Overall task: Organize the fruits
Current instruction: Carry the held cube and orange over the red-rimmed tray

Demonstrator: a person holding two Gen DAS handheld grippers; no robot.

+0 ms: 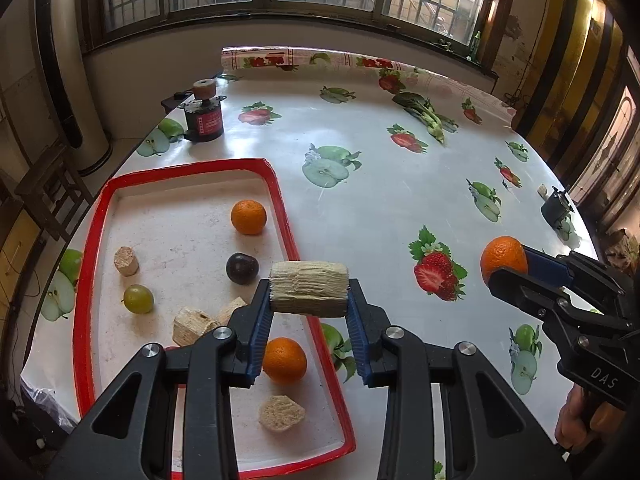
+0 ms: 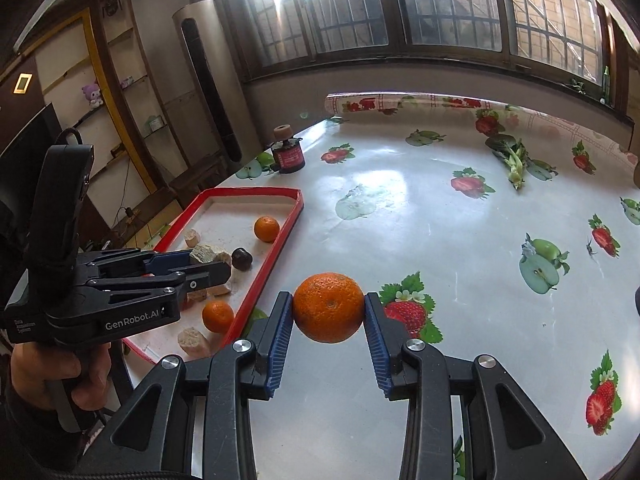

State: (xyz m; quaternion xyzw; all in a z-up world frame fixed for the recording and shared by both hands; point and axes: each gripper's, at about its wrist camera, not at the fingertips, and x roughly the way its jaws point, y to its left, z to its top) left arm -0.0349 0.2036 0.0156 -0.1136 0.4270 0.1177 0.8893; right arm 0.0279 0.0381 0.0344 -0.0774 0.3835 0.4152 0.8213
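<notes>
My left gripper (image 1: 309, 292) is shut on a pale fibrous sugarcane chunk (image 1: 309, 289), held in the air over the right rim of the red tray (image 1: 86, 320). In the tray lie two oranges (image 1: 248, 217) (image 1: 284, 361), a dark plum (image 1: 241, 268), a green grape (image 1: 138, 299) and several cane pieces (image 1: 126, 261). My right gripper (image 2: 329, 307) is shut on an orange (image 2: 329, 307) above the tablecloth, right of the tray; the left wrist view shows that orange (image 1: 503, 258) at the right. The left gripper (image 2: 208, 265) also appears in the right wrist view, above the tray (image 2: 262, 276).
A fruit-print cloth covers the table (image 1: 400, 200). A small dark jar (image 1: 203, 114) stands at the far left edge, a leafy green vegetable (image 1: 424, 114) lies at the far right, and a small dark object (image 1: 557, 207) sits near the right edge. A hand (image 2: 52, 376) grips the left tool.
</notes>
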